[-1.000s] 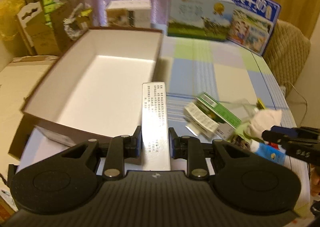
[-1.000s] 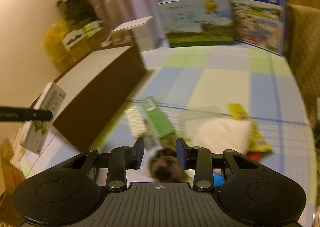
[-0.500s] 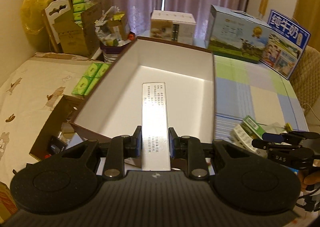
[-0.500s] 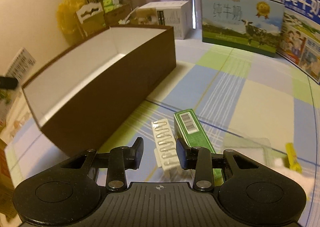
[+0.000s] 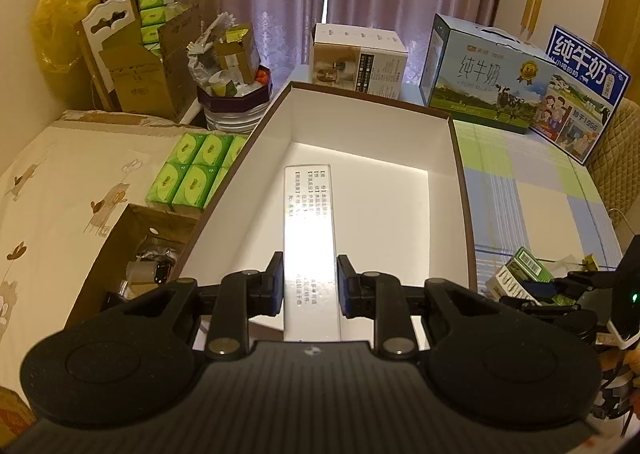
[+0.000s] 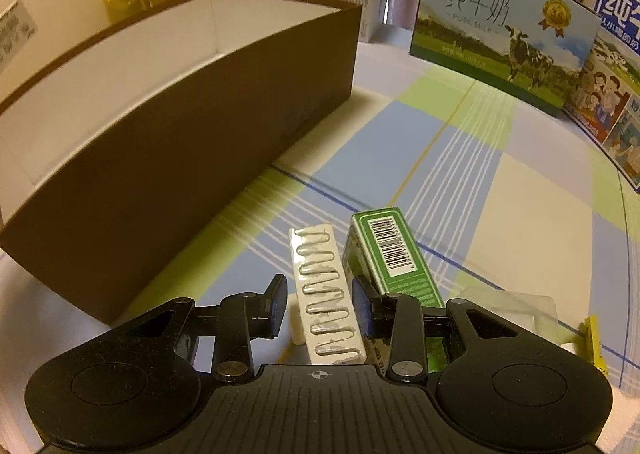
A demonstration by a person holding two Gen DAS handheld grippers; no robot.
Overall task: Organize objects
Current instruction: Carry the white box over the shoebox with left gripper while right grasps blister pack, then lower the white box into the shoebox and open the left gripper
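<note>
Left gripper clamped on silver carton, held lengthwise over the open brown box, likely lined up so it drops flat onto the white floor. Right gripper jaws have just been closing around the white blister strip on the checked tablecloth; pads not visibly pressing yet, small gaps both sides. Green carton lies just right of the strip, touching or nearly. Brown box sits left, milk cases far.
</note>
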